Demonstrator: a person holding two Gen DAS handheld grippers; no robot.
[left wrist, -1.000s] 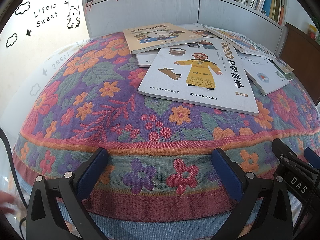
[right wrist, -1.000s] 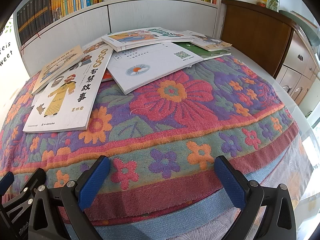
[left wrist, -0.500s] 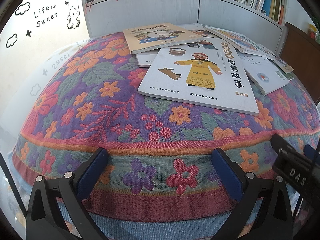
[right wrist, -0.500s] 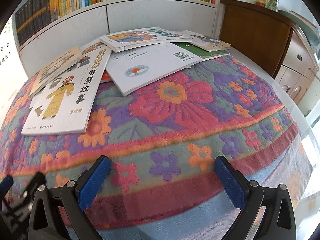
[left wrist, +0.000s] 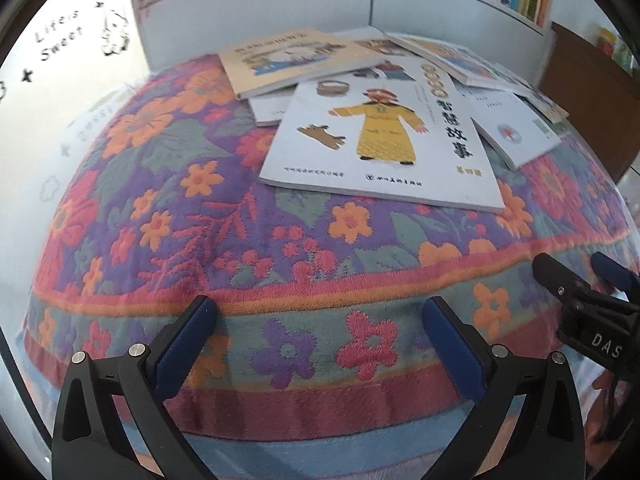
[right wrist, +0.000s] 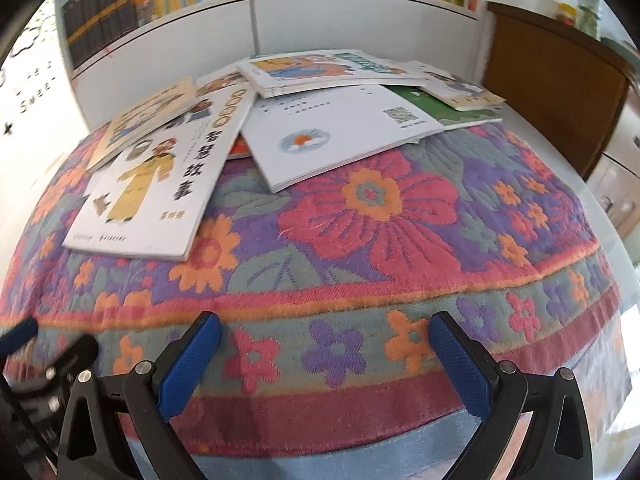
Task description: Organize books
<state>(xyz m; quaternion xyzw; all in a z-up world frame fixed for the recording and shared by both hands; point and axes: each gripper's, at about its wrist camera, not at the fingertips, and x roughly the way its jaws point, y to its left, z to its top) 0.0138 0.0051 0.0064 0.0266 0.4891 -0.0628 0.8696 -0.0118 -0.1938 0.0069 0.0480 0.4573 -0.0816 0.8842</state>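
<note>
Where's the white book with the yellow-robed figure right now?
The white book with the yellow-robed figure lies flat on the floral tablecloth, nearest the claws, left of the white book with the QR code, overlapping the tan book behind.

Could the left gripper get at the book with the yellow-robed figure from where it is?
Probably yes: the left gripper is open, and only bare flowered cloth lies between it and the book, which tops the pile.

A floral cloth (right wrist: 372, 208) is spread over the worktop. A white shelf unit (right wrist: 360, 20) is seen at the far side, and a brown wooden cabinet (right wrist: 552, 92) at the right.
</note>
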